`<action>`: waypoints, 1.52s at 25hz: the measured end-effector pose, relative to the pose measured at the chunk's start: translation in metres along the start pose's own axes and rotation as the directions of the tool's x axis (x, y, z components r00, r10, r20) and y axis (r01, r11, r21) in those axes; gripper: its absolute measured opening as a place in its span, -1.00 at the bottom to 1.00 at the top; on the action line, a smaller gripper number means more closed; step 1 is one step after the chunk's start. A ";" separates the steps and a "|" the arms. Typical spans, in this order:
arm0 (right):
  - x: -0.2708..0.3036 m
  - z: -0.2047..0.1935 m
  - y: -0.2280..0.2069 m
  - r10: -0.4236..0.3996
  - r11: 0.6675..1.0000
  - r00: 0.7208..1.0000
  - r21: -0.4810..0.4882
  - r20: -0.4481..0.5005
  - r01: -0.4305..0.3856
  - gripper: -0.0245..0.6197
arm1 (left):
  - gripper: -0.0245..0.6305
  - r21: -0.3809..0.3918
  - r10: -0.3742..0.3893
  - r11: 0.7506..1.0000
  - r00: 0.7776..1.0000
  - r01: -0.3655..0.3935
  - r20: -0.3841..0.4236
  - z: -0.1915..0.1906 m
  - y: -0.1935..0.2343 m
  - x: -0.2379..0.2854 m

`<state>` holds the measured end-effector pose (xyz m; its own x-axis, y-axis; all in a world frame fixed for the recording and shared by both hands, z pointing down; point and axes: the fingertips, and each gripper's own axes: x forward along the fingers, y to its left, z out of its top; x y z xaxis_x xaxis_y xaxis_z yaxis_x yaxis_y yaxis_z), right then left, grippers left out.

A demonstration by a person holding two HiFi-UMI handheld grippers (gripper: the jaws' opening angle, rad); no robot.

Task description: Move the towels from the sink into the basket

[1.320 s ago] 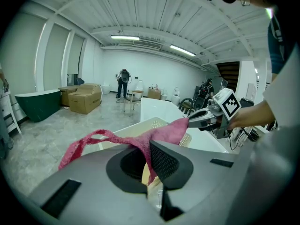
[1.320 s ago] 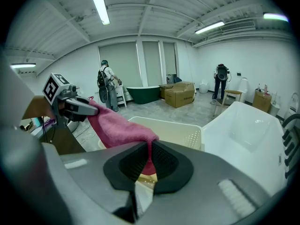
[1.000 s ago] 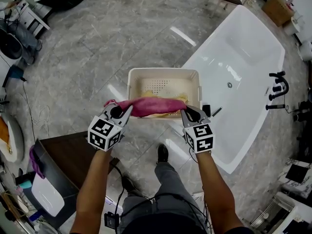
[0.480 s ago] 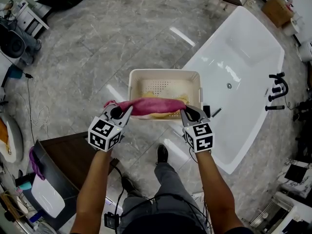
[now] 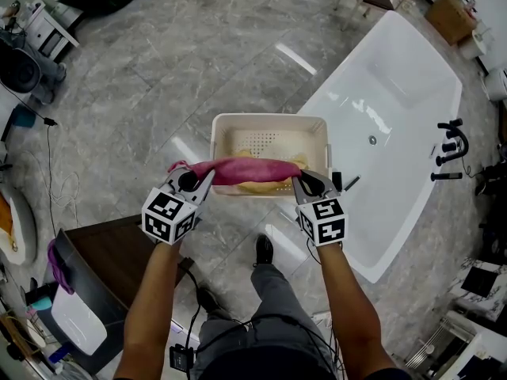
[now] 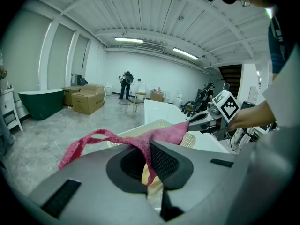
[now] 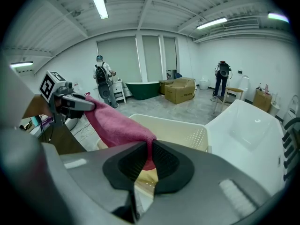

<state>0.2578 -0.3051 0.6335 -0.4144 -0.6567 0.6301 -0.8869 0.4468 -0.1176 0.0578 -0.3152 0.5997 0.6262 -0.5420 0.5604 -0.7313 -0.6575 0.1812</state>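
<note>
Over the near rim of the cream basket (image 5: 269, 118), a pink towel (image 5: 242, 169) hangs stretched almost level between the two grippers. The left gripper (image 5: 204, 179) has the towel's left end, and a loose loop of cloth spills out past it on the left. In the left gripper view its fingers (image 6: 169, 162) are closed tight on the fabric, with a strip of pink pinched in the seam between the pads. The right gripper (image 5: 299, 183) has the right end. Its fingers (image 7: 169, 162) are opening, a narrow gap showing lower down, yet the towel's corner is still caught between the pads near their tips.

A yellow towel (image 5: 265, 185) lies inside the basket, partly under the pink one. The basket stands on the grey marble floor (image 5: 158, 77), just left of a white bathtub (image 5: 396, 93) that runs from near right to far right. Both grippers sit just near of the basket's rim, well apart from each other.
</note>
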 end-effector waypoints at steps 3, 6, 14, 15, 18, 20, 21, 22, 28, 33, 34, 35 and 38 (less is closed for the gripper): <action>0.002 0.002 -0.002 -0.004 1.000 1.000 0.001 -0.004 0.004 -0.78 | -0.89 -0.003 0.001 1.000 1.000 -0.001 0.004 0.002 0.002 0.002; 0.004 0.005 -0.006 -0.012 1.000 1.000 0.004 -0.006 0.012 -0.76 | -0.89 -0.010 -0.008 1.000 1.000 0.008 0.004 0.003 0.004 0.004; 0.007 0.014 -0.011 -0.027 1.000 1.000 0.004 0.004 0.027 -0.74 | -0.66 -0.025 -0.039 0.999 0.999 0.040 0.016 0.008 0.004 0.007; 0.007 0.014 -0.012 -0.027 1.000 1.000 0.004 0.005 0.027 -0.74 | -0.64 -0.024 -0.056 0.998 0.998 0.057 0.023 0.011 0.001 0.008; 0.009 0.013 -0.013 -0.028 1.000 1.000 0.008 0.006 0.028 -0.74 | -0.41 -0.002 -0.139 0.990 0.989 0.139 0.041 0.021 -0.017 0.010; 0.010 0.013 -0.011 -0.027 1.000 1.000 0.012 0.006 0.027 -0.74 | -0.33 0.034 -0.180 0.983 0.983 0.179 0.031 0.028 -0.027 0.012; 0.011 0.013 -0.011 -0.027 1.000 1.000 0.014 0.006 0.027 -0.74 | -0.32 0.061 -0.197 0.979 0.980 0.195 0.013 0.029 -0.032 0.014; 0.011 0.013 -0.011 -0.026 1.000 1.000 0.016 0.006 0.026 -0.74 | -0.32 0.102 -0.210 0.972 0.977 0.212 -0.026 0.028 -0.038 0.016; 0.012 0.017 -0.018 -0.025 0.999 1.000 0.024 0.013 0.025 -0.74 | -0.33 0.533 -0.001 0.776 0.847 0.336 -0.532 -0.020 -0.052 0.022; 0.009 0.019 -0.027 -0.022 0.999 1.000 0.037 0.020 0.021 -0.75 | -0.38 0.585 0.032 0.752 0.869 0.304 -0.493 0.027 -0.055 0.009; 0.008 0.020 -0.028 -0.019 0.999 1.000 0.037 0.023 0.018 -0.75 | -0.39 0.578 0.000 0.766 0.899 0.281 -0.437 0.046 -0.058 0.008; 0.007 0.020 -0.029 -0.014 0.999 1.000 0.033 0.023 0.013 -0.80 | -0.42 0.558 -0.042 0.789 0.927 0.259 -0.372 0.064 -0.062 0.008; 0.005 0.024 -0.027 0.002 1.000 1.000 -0.004 0.019 -0.002 -0.89 | -0.49 0.457 -0.153 0.860 0.969 0.228 -0.194 0.103 -0.071 0.004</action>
<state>0.2751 -0.3351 0.6209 -0.4202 -0.6674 0.6148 -0.8852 0.4504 -0.1161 0.1397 -0.3247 0.5057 0.6663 -0.3226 0.6723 -0.3630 -0.9279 -0.0855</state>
